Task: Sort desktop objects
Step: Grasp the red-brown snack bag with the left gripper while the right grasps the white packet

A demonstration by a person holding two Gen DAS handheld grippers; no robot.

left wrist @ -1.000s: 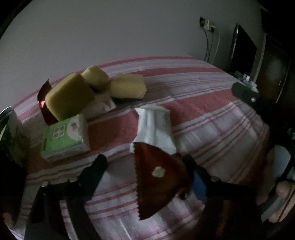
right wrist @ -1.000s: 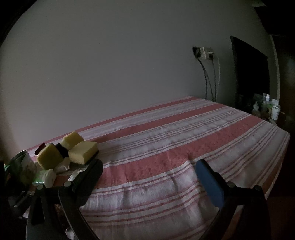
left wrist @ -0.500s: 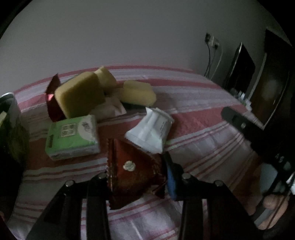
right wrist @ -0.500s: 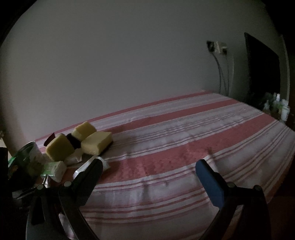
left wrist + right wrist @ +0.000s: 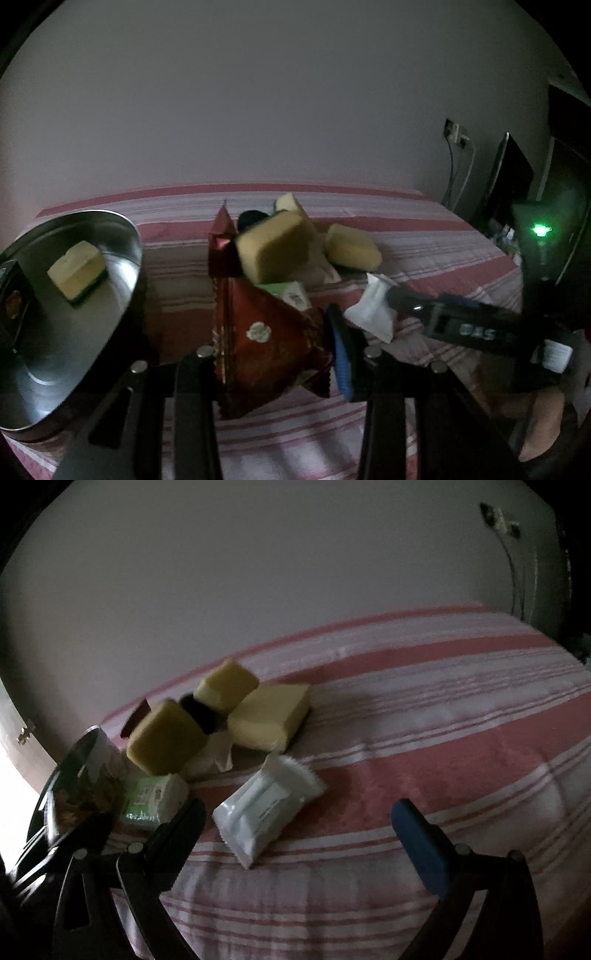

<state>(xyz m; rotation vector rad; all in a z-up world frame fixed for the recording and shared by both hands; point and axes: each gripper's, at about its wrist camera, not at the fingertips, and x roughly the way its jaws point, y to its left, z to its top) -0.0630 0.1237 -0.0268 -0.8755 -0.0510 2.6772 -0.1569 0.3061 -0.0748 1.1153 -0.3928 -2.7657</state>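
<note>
Sponge pile point(image 5: 207, 720) blocks left; striped cloth point(image 5: 461, 709) right free.

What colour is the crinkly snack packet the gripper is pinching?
Dark red snack packet with a small white emblem, seen best in the left wrist view.

Dim, flat room light leaves both fisheye views underexposed, with black vignetting at every corner. In the left wrist view a green indicator lamp point(image 5: 539, 231) flares into a hazy halo at right, and a metal bowl point(image 5: 122, 258) carries soft pale reflections. The right wrist view is smeared by motion blur, heaviest on the yellow sponges point(image 5: 225, 683) and the wall outlet point(image 5: 498, 518). Striped cloth point(image 5: 443, 738) bows sharply toward the frame edges.
</note>
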